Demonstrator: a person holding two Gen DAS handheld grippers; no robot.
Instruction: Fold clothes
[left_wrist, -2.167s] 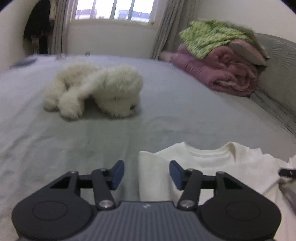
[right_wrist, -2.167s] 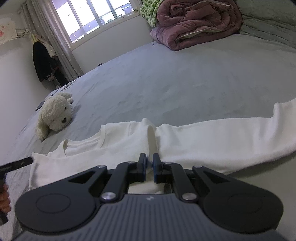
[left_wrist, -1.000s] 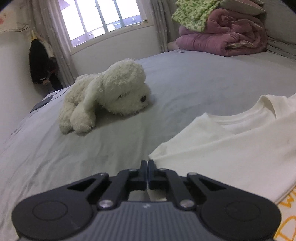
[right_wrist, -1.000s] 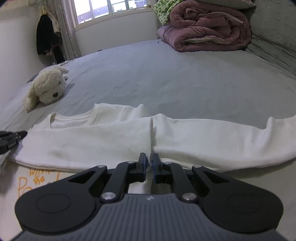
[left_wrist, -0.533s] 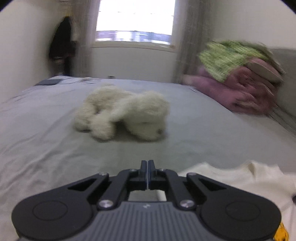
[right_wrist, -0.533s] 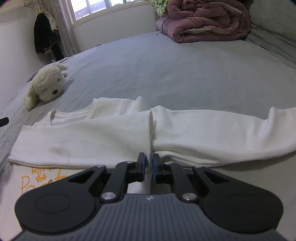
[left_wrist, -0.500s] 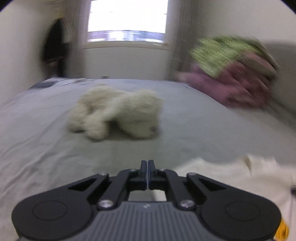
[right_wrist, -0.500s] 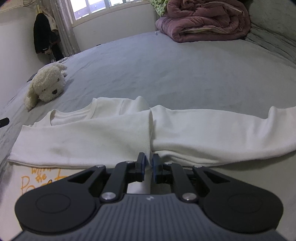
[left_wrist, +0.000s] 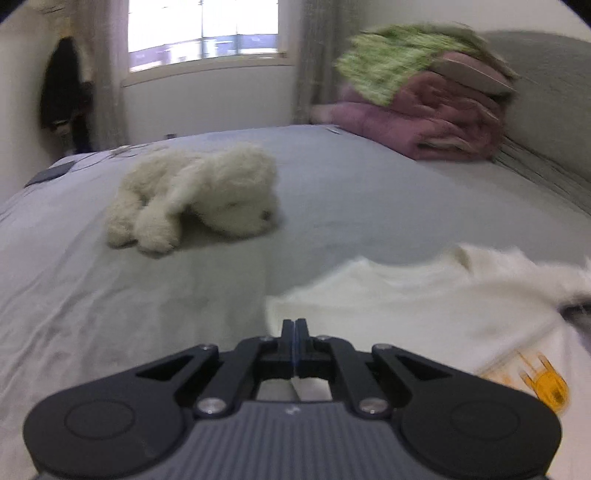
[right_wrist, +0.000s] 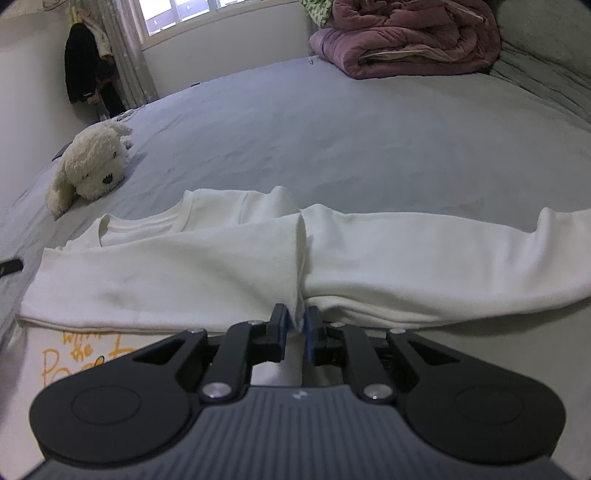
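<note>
One cream long-sleeved sweatshirt (right_wrist: 207, 266) lies flat on a grey bed (right_wrist: 332, 140), its long axis running left to right across the near part of the mattress, collar turned toward the far side and the window. One sleeve is folded across the chest; the other sleeve (right_wrist: 443, 258) stretches out to the right, its cuff end bending up toward the far side at the frame edge. Yellow lettering (right_wrist: 70, 354) shows on the near part of the garment, below the folded sleeve.

The right hand-held gripper (right_wrist: 294, 328) sits at the near edge of the sweatshirt, at the seam where the folded sleeve meets the outstretched one. Its blue pads (right_wrist: 309, 332) stand slightly apart with a fold of cream cloth between them; whether they still press on it cannot be told. The left hand-held gripper (left_wrist: 294, 343) is clenched tight with nothing visible between its pads, held over the bed just by the garment's left corner.

One white plush dog (right_wrist: 92, 166) lies on the far left of the bed, well apart from the sweatshirt. One stack of folded quilts (right_wrist: 406, 37), purple with a green one on top, rests at the far right. One dark coat (right_wrist: 86, 70) hangs beside the curtained window (left_wrist: 203, 29).
</note>
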